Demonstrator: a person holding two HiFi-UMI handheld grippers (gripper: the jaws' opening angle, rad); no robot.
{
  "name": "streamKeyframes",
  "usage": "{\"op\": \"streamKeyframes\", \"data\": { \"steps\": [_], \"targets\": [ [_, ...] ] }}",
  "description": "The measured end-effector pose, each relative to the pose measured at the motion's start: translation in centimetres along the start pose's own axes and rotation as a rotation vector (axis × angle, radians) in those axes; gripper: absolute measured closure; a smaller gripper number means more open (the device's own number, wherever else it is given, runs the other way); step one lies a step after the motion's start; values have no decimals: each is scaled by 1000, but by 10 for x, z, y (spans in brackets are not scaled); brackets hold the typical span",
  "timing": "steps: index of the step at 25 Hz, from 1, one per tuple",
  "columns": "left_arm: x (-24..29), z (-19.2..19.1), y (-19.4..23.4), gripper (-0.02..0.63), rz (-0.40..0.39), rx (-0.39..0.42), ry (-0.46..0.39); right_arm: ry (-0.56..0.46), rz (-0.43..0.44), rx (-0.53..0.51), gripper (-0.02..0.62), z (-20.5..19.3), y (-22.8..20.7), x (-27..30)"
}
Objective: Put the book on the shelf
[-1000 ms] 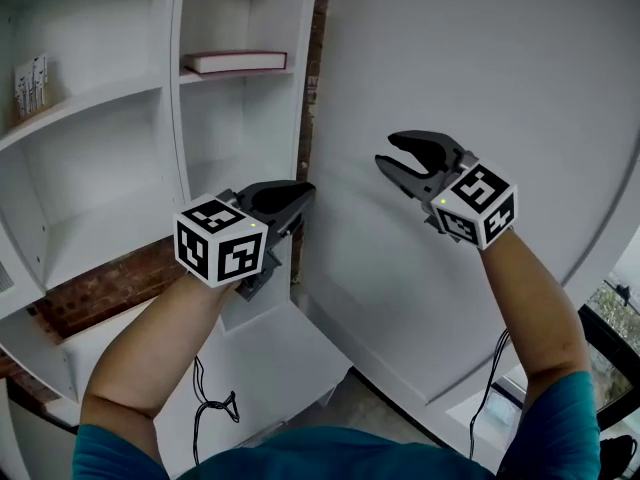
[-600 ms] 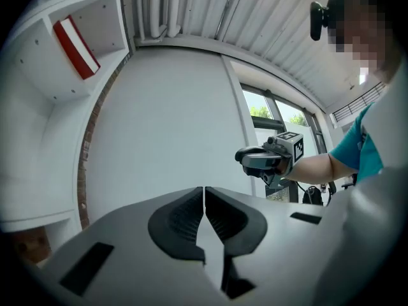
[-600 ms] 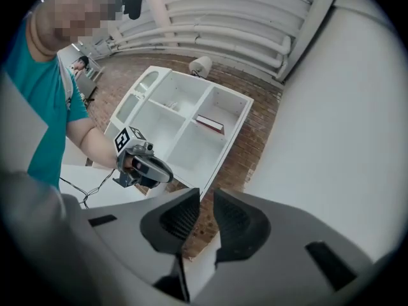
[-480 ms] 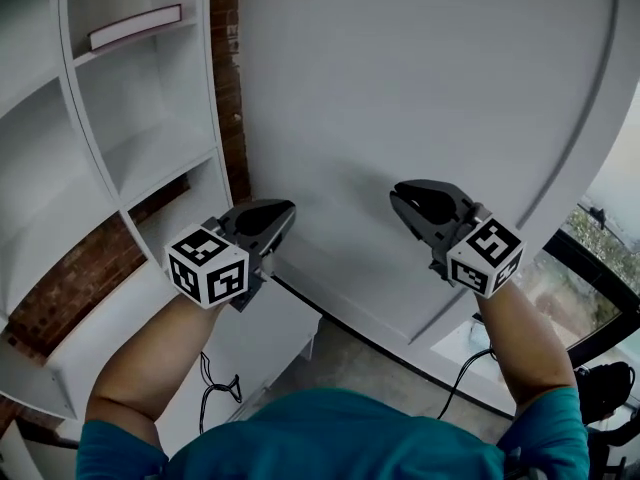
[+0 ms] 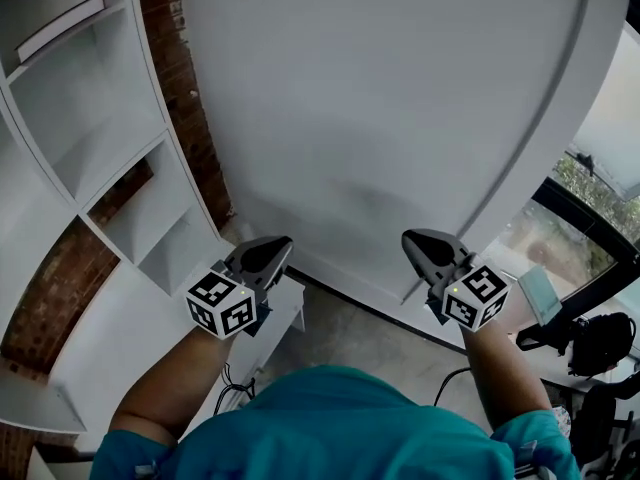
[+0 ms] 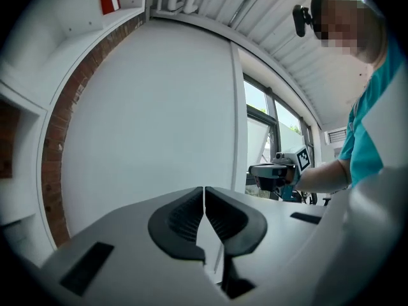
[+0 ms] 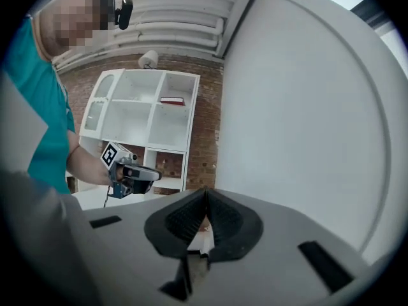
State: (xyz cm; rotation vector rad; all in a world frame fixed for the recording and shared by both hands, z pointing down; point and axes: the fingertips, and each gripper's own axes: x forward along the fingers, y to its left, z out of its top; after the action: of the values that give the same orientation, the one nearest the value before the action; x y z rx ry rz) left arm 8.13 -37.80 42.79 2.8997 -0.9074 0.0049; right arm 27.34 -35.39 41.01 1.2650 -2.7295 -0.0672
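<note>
Left gripper [image 5: 272,248]: at 8 o'clock from the centre of my head view, pointing roughly level at the white panel; in its own view I read the jaws pressed together, ribbed pads meeting, nothing between them
Right gripper [image 5: 420,245]: at 4 o'clock from centre, side by side with the left one; its jaws have just been closing and I see them together, with nothing caught between them
Marker cubes: one at the rear of each gripper, left cube [image 5: 222,303] and right cube [image 5: 475,296], both turned up toward my head camera
Book [image 5: 60,26]: lying flat on an upper board of the shelf, at 10 o'clock in the head view, well apart from both grippers; the right gripper view shows it red, in the top row's right-hand compartment
Shelf [image 5: 150,118]: white, open compartments, running from 8 to 11 o'clock in the head view
Brick wall [image 5: 185,98]: red-brown strip between the shelf and the white panel, also showing behind the lower compartments
White panel [image 5: 400,98]: broad plain surface from 12 to 2 o'clock, ahead of both grippers
Window [image 5: 590,168]: at 3 o'clock, greenery outside
Floor [image 5: 370,333]: grey, seen between the two grippers at 6 o'clock
Cable [image 5: 232,388]: dark, hanging beneath my left forearm at 7 o'clock
Shirt [image 5: 330,428]: teal, along the bottom edge at 6 o'clock
</note>
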Motion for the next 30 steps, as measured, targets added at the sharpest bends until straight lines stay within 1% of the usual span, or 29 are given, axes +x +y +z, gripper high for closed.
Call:
{"op": "streamKeyframes", "data": {
  "steps": [3, 7, 9, 11, 16, 21, 25, 30],
  "targets": [
    [2, -30, -2, 584, 16, -41, 11, 11, -37, 85, 571, -40, 1, -12],
    [1, -65, -11, 584, 28, -57, 30, 31, -70, 207, 572, -90, 9, -27],
    [-3, -83, -12, 584, 39, -88, 39, 34, -84, 283, 572, -111, 12, -34],
    [-9, -99, -12, 584, 53, -118, 58, 50, -97, 325, 572, -128, 15, -39],
    [-21, -122, -14, 584, 81, -135, 93, 82, -108, 354, 572, -152, 22, -44],
    [-24, -137, -21, 584, 80, -148, 115, 83, -77, 368, 572, -157, 31, -37],
    [-28, -150, -28, 584, 78, -170, 135, 117, -71, 351, 572, -166, 36, -36],
    [-34, -158, -30, 584, 87, -193, 144, 119, -55, 403, 574, -172, 41, -34]
  ]
}}
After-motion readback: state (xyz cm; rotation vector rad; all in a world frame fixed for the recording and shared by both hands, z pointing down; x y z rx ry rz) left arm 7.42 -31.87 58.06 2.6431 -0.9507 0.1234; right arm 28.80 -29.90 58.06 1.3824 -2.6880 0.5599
